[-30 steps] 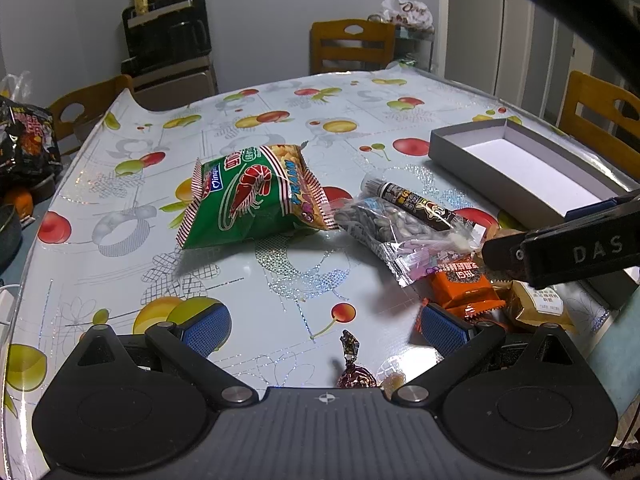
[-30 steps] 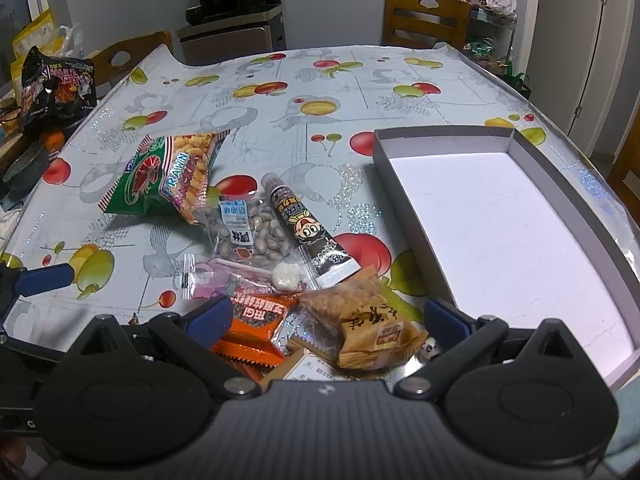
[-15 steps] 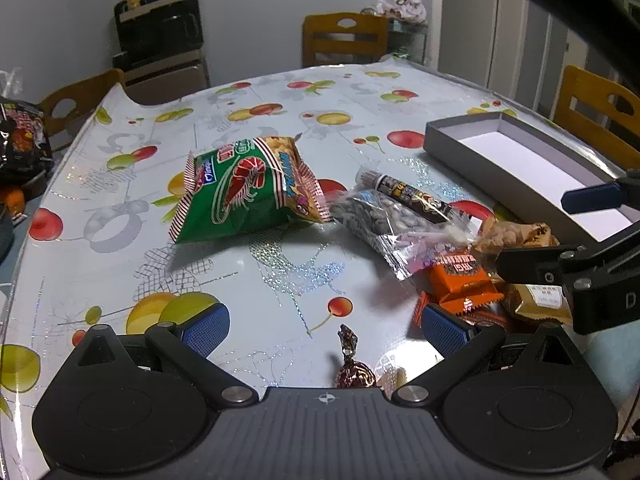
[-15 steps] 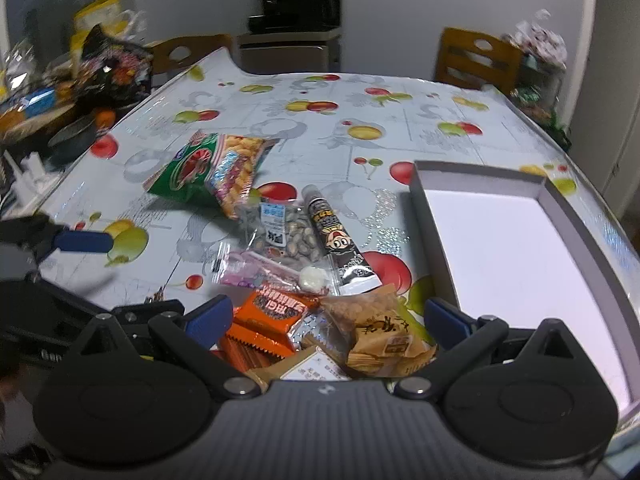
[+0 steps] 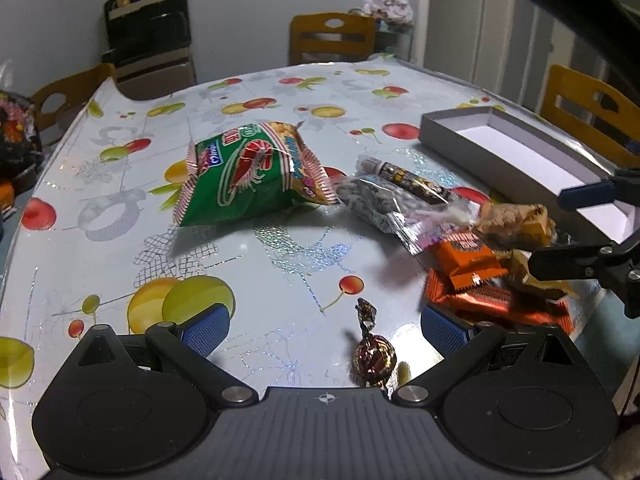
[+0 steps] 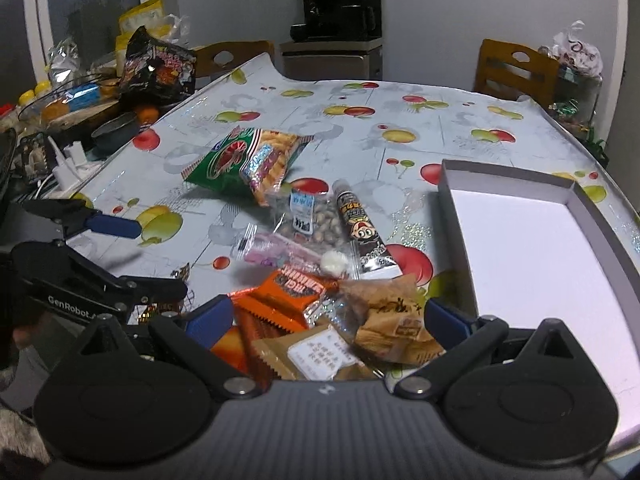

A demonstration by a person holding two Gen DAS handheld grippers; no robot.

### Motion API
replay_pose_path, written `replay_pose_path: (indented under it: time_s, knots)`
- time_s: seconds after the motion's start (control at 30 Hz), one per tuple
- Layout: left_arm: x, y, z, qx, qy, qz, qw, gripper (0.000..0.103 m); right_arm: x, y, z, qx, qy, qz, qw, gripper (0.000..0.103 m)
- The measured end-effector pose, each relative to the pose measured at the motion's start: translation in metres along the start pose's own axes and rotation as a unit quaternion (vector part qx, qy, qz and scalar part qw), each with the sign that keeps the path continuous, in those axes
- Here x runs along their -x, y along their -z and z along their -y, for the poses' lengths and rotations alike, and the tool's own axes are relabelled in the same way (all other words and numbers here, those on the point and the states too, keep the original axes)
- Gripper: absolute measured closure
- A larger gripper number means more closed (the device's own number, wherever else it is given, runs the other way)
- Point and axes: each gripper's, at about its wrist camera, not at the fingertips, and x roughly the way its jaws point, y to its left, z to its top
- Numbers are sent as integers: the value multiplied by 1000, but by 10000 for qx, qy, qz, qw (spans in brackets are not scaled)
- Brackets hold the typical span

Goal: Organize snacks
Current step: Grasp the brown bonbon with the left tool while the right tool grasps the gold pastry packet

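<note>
A foil-wrapped candy (image 5: 374,354) lies on the fruit-print tablecloth between the fingers of my open left gripper (image 5: 324,326), untouched. Farther out lie a green shrimp-chip bag (image 5: 252,176), a clear bag of seeds (image 5: 384,204) and a dark tube (image 5: 408,180). My right gripper (image 6: 328,320) is open low over a heap of orange packets (image 6: 296,292), a brown pastry packet (image 6: 392,320) and a beige packet (image 6: 316,356), holding nothing. The shrimp-chip bag (image 6: 248,160), a pink packet (image 6: 276,248) and the empty grey box (image 6: 532,240) also show there.
The box (image 5: 512,156) sits at the table's right side. My right gripper (image 5: 550,232) reaches in from the right by the pastry. My left gripper (image 6: 132,258) shows at the left. Wooden chairs (image 5: 332,38) ring the table; a cluttered side surface (image 6: 80,104) lies left.
The right wrist view has swung left, so the box now sits further right and the left gripper has come into view. In the left wrist view the right gripper has drawn back to the right.
</note>
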Motion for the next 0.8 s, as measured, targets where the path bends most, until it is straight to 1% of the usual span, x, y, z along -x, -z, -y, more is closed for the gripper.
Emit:
replay_pose_path:
  time_s: [0.13, 0.2, 0.3, 0.37, 0.4, 0.47, 0.5, 0.57, 0.63, 0.7, 0.77, 0.8]
  knots:
    - [1, 3, 6, -231, 208, 34, 9995, 0, 2, 6, -9, 337, -220, 48, 9992, 0]
    - [1, 4, 9, -314, 291, 21, 9991, 2, 3, 10, -13, 517, -299, 47, 9982, 1]
    - [-1, 6, 15, -432, 382, -35, 9983, 12, 9, 14, -14, 534, -337, 141, 9979, 7]
    - [-2, 8, 16, -461, 464, -90, 9978, 27, 14, 16, -11, 424, -552, 139, 9975, 18]
    - [-3, 8, 17, -458, 489, -116, 9977, 29, 15, 17, -11, 391, -612, 112, 9973, 20]
    - [-4, 10, 16, -428, 529, -146, 9976, 38, 16, 20, -11, 387, -535, 64, 9978, 29]
    - [-4, 10, 16, -400, 553, -156, 9975, 39, 15, 21, -11, 400, -485, 30, 9980, 31]
    - [-5, 11, 15, -373, 578, -175, 9975, 49, 11, 23, -10, 369, -415, -63, 9984, 38]
    - [-4, 11, 16, -374, 602, -193, 9973, 53, 7, 24, -8, 271, -418, -140, 9987, 41]
    - [-5, 12, 15, -369, 606, -198, 9973, 58, 4, 25, -7, 223, -367, -115, 9990, 41]
    - [-5, 13, 15, -333, 605, -232, 9973, 66, 0, 25, -7, 229, -316, -115, 9992, 41]
    - [-5, 14, 15, -320, 599, -238, 9974, 66, -2, 26, -7, 235, -284, -126, 9992, 41]
